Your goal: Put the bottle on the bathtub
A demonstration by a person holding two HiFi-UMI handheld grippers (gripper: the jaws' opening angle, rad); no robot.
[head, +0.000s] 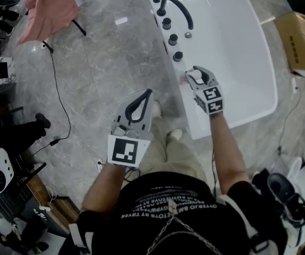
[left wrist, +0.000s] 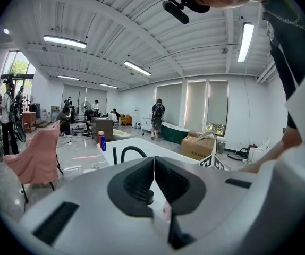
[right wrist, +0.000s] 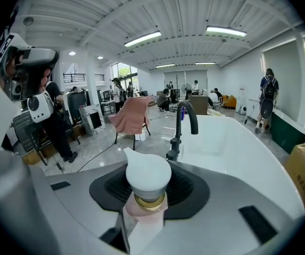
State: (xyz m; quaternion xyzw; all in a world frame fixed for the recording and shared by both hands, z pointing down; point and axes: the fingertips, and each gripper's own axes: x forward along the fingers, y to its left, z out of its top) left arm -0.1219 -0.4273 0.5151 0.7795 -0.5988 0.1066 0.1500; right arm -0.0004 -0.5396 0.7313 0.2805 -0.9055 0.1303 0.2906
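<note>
Jaws on the right gripper [head: 199,76] are spread wide and clamped on the bottle [right wrist: 147,180]. It has a pink body, gold collar and white pump cap, and sits upright between the pads with the spout pointing left in the right gripper view. Left gripper [left wrist: 153,170] jaws are pressed together, nothing between them.

Head view: the right gripper sits over the near-left corner of the white bathtub [head: 259,62], just beside the rim ledge that carries three black knobs [head: 172,39] and the black faucet [head: 177,7]. Can't tell if the bottle base touches the rim.

Left gripper is off to the side over the grey floor [head: 99,73], apart from the tub. Pink cloth [head: 49,7] hangs on a stand further back. Cardboard box [head: 301,39] is on the tub's far side.
</note>
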